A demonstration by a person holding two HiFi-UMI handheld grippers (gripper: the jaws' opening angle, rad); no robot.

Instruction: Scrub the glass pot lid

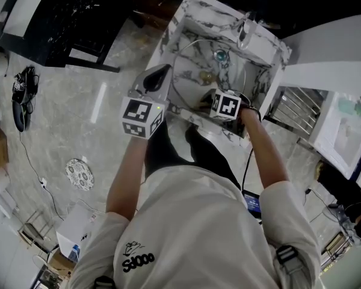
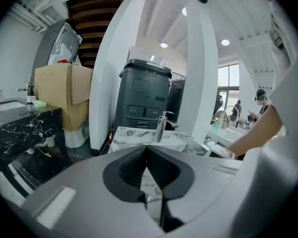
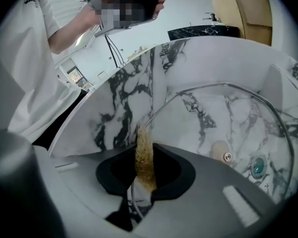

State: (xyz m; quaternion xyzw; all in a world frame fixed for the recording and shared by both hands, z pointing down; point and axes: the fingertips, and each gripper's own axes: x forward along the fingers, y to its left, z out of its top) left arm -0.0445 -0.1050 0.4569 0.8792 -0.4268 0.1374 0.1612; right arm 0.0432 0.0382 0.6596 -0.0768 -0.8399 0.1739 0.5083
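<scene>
The glass pot lid [image 3: 223, 118] leans tilted inside the marble sink [image 1: 186, 17]; its metal rim [image 1: 189, 44] and the beige knob mount [image 3: 220, 151] show. My right gripper [image 3: 145, 150] is low in the basin at the lid's near edge, shut on a thin tan scrub pad [image 3: 144, 160] that sticks up against the glass. In the head view the right gripper [image 1: 209, 103] sits under its marker cube. My left gripper [image 1: 159, 74] is held up above the sink's left rim, away from the lid. In its own view the left gripper [image 2: 148, 151] is shut with nothing in it.
A chrome faucet [image 1: 245, 31] stands on the sink's far rim, seen also as the faucet [image 2: 162, 127]. A teal drain plug [image 3: 259, 166] is in the basin floor. A black table [image 1: 54, 23] stands at the left, and a grey bin [image 2: 145, 99] and a cardboard box [image 2: 64, 95] beyond.
</scene>
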